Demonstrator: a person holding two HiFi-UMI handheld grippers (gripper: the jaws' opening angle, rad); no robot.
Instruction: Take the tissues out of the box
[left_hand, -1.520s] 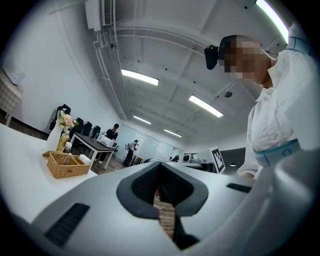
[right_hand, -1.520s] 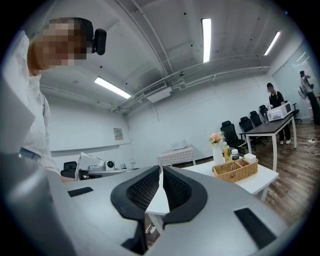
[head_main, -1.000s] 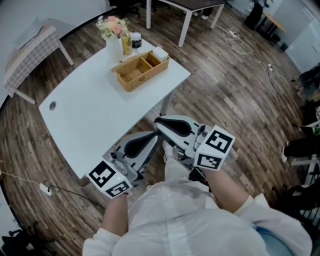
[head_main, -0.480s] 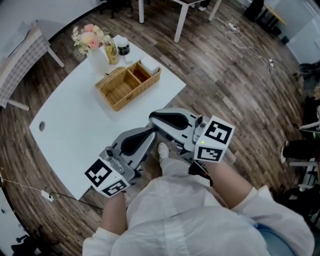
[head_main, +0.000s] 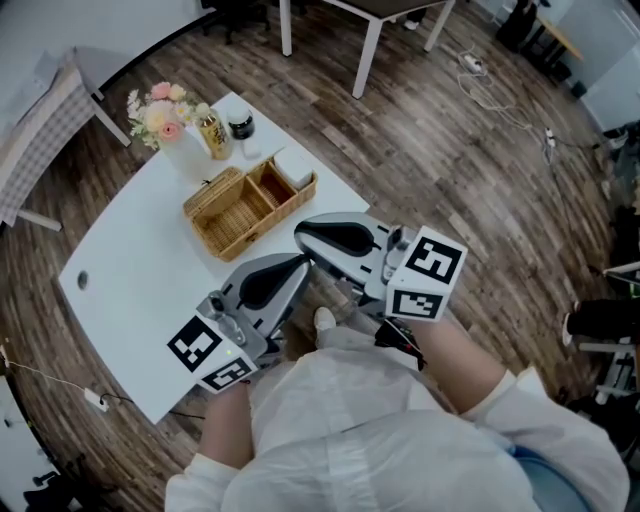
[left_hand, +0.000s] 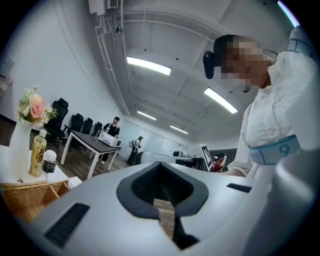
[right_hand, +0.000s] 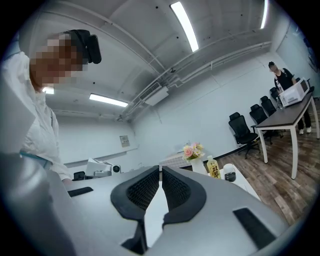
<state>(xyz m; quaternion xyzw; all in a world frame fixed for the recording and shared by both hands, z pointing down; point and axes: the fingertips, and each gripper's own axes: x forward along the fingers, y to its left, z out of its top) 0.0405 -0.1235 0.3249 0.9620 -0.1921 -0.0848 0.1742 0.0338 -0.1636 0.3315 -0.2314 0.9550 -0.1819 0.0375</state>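
Left claw (head_main: 300, 264) and right claw (head_main: 302, 230) closed and empty, we risk knocking the tissues (head_main: 293, 165) at 11 o'clock if jaws open late.

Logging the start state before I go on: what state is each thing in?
left claw: shut, empty, held near the body.
right claw: shut, empty, held near the body.
wicker basket: upright on the table, open-topped.
tea bottle: upright, capped.
jar: upright, lid on.
flowers: upright in their vase.
white pack: at the basket's end, untouched.
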